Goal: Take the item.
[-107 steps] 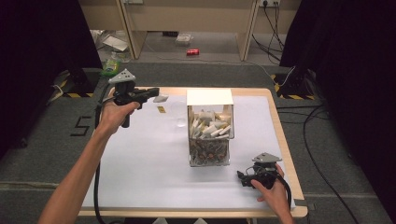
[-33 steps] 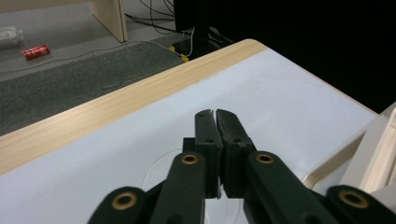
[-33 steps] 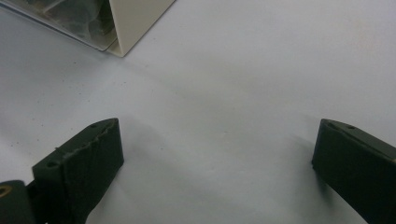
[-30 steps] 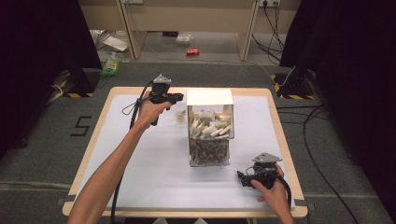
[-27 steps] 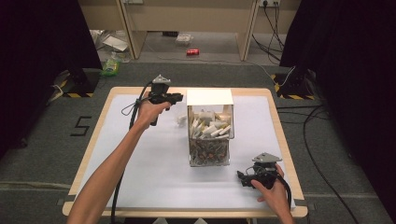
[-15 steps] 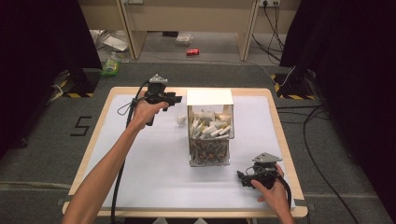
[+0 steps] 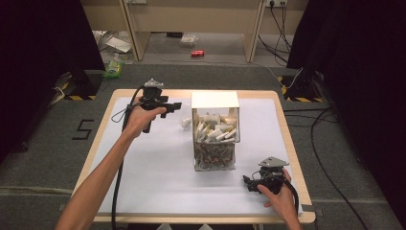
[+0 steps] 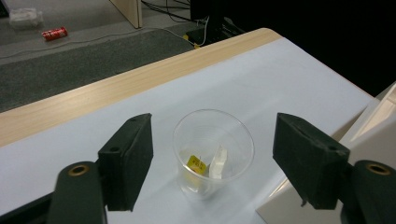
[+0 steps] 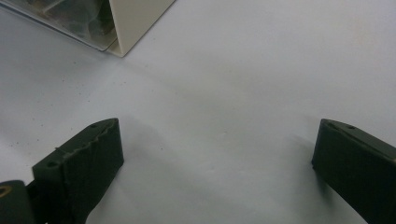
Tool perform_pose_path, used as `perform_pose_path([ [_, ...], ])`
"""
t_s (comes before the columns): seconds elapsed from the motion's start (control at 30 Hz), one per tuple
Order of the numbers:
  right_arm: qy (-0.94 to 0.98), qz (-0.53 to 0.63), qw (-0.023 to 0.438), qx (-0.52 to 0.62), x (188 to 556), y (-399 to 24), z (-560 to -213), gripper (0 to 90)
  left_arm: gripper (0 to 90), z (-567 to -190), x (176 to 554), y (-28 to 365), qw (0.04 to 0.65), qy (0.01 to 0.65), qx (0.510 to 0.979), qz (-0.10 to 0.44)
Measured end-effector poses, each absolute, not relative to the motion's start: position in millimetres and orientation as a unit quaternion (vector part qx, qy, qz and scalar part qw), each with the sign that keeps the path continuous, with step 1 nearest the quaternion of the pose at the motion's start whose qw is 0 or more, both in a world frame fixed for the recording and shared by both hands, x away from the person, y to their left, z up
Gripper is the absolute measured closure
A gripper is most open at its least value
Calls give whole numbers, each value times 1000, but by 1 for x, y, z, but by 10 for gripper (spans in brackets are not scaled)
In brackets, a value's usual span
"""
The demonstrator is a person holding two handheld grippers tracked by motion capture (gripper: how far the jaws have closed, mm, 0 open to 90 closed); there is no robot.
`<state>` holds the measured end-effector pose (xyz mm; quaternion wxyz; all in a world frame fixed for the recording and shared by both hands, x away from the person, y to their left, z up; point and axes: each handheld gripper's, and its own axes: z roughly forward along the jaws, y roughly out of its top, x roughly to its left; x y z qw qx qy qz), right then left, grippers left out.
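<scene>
The left gripper (image 8: 212,161), jaws just opening and apart, has released a tea bag (image 8: 208,164) into the clear cup (image 8: 213,149). Lift straight clear, sparing the rim. The right gripper (image 9: 217,161) rests apart on the worktop (image 9: 261,70).

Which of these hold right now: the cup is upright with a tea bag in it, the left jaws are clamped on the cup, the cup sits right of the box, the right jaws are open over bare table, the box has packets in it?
1. The cup stands upright with a tea bag inside. True.
2. The left gripper is clamped on the cup. False: its jaws have just been opening and stand apart on either side of the cup, touching nothing.
3. In the high view the cup sits right of the box. False: it sits just left of it.
4. The right gripper has open jaws over bare table. True.
5. The box holds packets. True.
</scene>
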<state>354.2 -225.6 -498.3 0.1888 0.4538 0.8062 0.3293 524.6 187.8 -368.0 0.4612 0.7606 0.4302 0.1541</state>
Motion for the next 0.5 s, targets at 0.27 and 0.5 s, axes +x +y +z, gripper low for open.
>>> perform_pose_path([
  [0.27,805,329,189,455,354,-225,-498,24,218,-376,508,200,461,429,761,158],
  [0.5,806,329,188,455,354,-226,-498,24,208,-385,492,220,466,436,754,154],
])
